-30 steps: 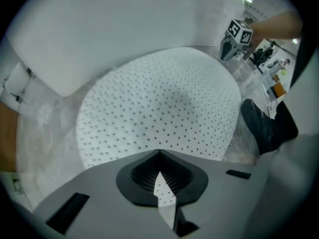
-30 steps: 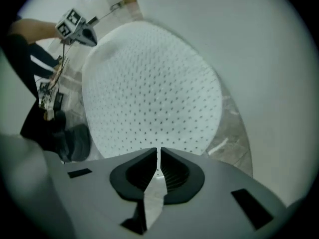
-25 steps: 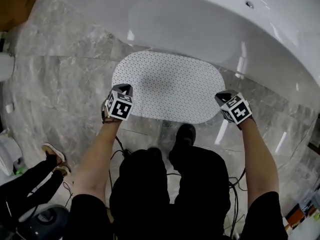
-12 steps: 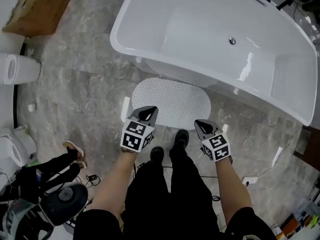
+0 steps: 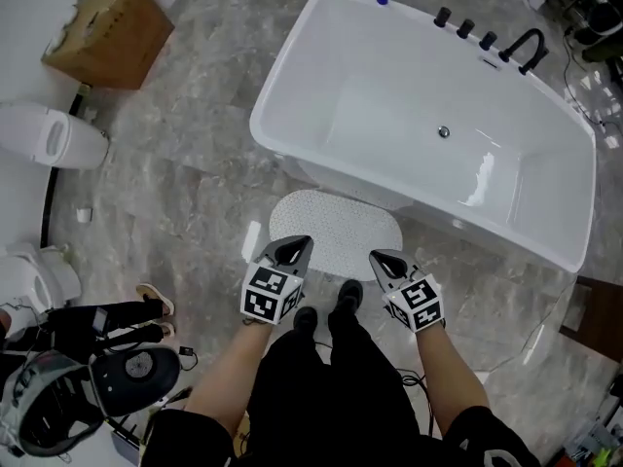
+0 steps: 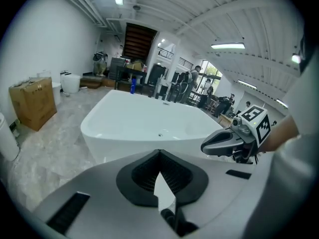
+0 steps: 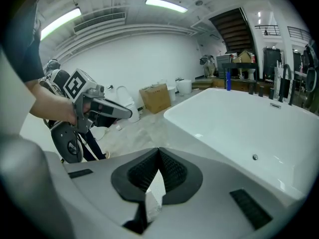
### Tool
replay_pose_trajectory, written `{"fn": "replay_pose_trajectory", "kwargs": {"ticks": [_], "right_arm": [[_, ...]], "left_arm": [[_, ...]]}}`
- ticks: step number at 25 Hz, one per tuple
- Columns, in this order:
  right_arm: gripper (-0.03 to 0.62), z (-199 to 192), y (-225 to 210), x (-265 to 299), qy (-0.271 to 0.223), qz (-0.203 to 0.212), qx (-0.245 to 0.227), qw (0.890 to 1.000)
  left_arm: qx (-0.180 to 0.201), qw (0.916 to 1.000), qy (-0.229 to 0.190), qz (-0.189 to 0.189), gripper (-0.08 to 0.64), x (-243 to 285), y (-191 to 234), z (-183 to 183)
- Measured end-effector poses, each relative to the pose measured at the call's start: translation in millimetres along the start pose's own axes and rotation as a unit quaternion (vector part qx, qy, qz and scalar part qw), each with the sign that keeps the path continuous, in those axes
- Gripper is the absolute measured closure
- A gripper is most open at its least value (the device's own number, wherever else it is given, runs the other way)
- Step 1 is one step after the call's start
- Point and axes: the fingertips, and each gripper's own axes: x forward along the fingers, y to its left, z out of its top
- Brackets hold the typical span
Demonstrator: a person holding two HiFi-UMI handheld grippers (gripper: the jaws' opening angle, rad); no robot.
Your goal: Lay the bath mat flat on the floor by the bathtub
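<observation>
The left gripper [image 5: 291, 252] is pressed together and empty. The mat [image 5: 336, 224] lies on the floor below and ahead of it, with its long axis running left to right along the near wall of the tub [image 5: 292, 86]. The right gripper [image 5: 386, 263], also closed on nothing, hangs over the other end, so both are about equally near. The mat seems flat, though the tub hides its far edge. A box [image 5: 109, 32] stands well to the left; the wearer's shoes [image 5: 348, 293] are just beside the near edge, and nothing blocks the way
</observation>
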Motion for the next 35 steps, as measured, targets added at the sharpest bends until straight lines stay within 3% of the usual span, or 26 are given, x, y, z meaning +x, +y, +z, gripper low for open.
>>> {"fn": "replay_pose_trajectory", "kwargs": {"ticks": [11,16,19,26,28,31,35], "right_arm": [[0.575,66.4,25.9,-54.1,-0.049,0.015,-0.029,0.998],[0.575,90.2,23.3,-98.6,-0.099,-0.007,-0.037,0.994],[0.575,93.6,22.2,-121.7,-0.111,-0.027,-0.045,0.992],[0.575,139.1,39.3,-146.7,-0.161,-0.050,-0.021,0.985],[0.575,158.9,48.4,-140.1,-0.172,-0.061,-0.023,0.983],[0.575,190.5,57.7,-130.2,-0.190,-0.084,-0.024,0.978],[0.577,233.8,71.1,-121.7,-0.232,-0.105,0.016,0.967]], "left_arm": [[0.013,0.9984,-0.043,0.035,0.551,-52.9,-19.6,58.0],[0.050,0.9948,-0.071,0.053,0.551,-77.1,-39.6,92.0],[0.045,0.9930,-0.091,0.060,0.551,-93.9,-52.3,109.0],[0.076,0.9855,-0.145,0.044,0.551,-147.9,-56.7,160.8],[0.090,0.9824,-0.159,0.039,0.550,-163.6,-44.7,171.2],[0.141,0.9762,-0.159,0.043,0.551,-179.3,-25.2,184.2],[0.187,0.9657,-0.173,0.047,0.551,-200.6,4.7,205.1]]}}
